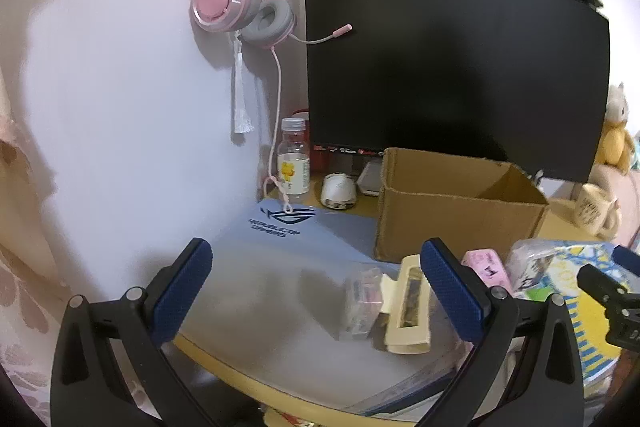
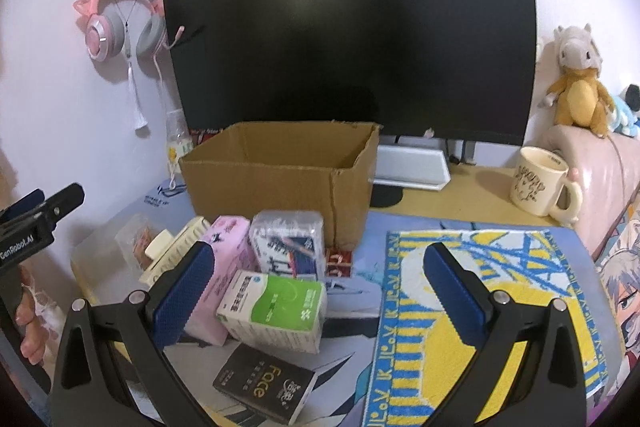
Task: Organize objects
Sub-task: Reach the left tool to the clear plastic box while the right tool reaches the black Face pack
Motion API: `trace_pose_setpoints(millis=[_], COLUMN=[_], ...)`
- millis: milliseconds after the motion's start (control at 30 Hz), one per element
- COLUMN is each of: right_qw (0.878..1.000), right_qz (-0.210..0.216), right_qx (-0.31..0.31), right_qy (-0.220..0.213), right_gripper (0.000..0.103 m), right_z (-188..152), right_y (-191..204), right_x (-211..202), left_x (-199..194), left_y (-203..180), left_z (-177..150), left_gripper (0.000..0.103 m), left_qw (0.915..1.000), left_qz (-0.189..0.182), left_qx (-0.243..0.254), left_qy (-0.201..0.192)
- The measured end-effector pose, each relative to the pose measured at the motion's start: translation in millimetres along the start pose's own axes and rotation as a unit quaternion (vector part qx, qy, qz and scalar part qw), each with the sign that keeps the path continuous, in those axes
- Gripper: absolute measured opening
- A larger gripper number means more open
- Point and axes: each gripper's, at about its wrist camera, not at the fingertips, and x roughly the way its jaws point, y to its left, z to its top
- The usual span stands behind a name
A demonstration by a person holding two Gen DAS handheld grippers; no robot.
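Black box [image 2: 264, 389] marked "Face" lies nearest, at the desk's front edge; green-and-white box [image 2: 276, 311] just behind it, pink pack [image 2: 224, 267] and a wrapped pack [image 2: 288, 243] beyond, near the open cardboard box [image 2: 280, 175]; right gripper [image 2: 320, 291] jaws wide, holding nothing, above the boxes; left gripper [image 1: 320, 291] also wide and empty, over the mat [image 1: 280, 259]; cream case [image 1: 406, 307] beside its right finger; mug [image 2: 540, 183] well apart at right.

Far across the table [image 2: 472, 187]: dark monitor [image 2: 352, 27]. Left of that, on the wall: pink headset [image 1: 240, 7] and white tassel [image 1: 242, 87]. Below, a clear bottle [image 1: 295, 163]. Far right: cream mug [image 2: 540, 187], with a plush toy [image 2: 576, 83] behind.
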Motion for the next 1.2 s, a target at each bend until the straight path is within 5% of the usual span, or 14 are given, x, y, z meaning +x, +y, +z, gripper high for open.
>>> trace_pose_setpoints(millis=[1200], right_qw=[0.986], right_qz=[-0.003], right_qx=[-0.044], right_qy=[0.162], right_gripper=[0.103], right_z=[-29.0], right_y=[20.6], right_x=[40.7], left_x=[44.7], left_y=[-15.2], left_z=[-14.7], left_gripper=[0.103], left_qw=[0.9966], left_qz=[0.057], left_qx=[0.032], left_qy=[0.049])
